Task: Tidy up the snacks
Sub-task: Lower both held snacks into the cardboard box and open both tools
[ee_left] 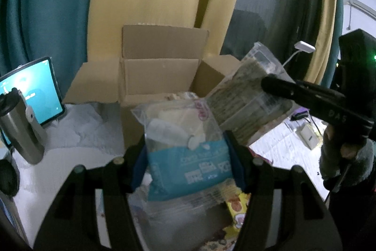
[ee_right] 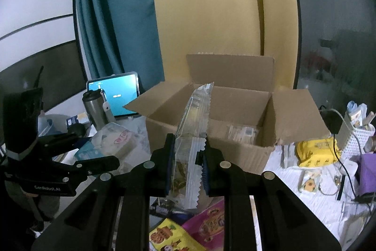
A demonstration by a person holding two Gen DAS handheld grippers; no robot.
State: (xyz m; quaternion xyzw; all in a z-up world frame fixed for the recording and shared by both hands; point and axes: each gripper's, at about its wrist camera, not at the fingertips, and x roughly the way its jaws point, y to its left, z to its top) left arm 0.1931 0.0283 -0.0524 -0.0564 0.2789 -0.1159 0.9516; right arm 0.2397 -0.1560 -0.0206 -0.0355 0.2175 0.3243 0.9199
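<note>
My left gripper is shut on a clear bag with a blue lower half, which has pale snacks inside. It hangs just in front of the open cardboard box. From the right, my right gripper reaches in, shut on a clear packet with greenish-brown contents, beside the box's right flap. In the right wrist view the right gripper pinches that clear packet by its serrated edge, in front of the box. The left gripper with its bag is at the left.
A lit tablet and a steel tumbler stand left of the box. Several packets lie inside the box. Yellow and pink snack packs lie below the grippers. A yellow pack, a white basket and cables are at the right.
</note>
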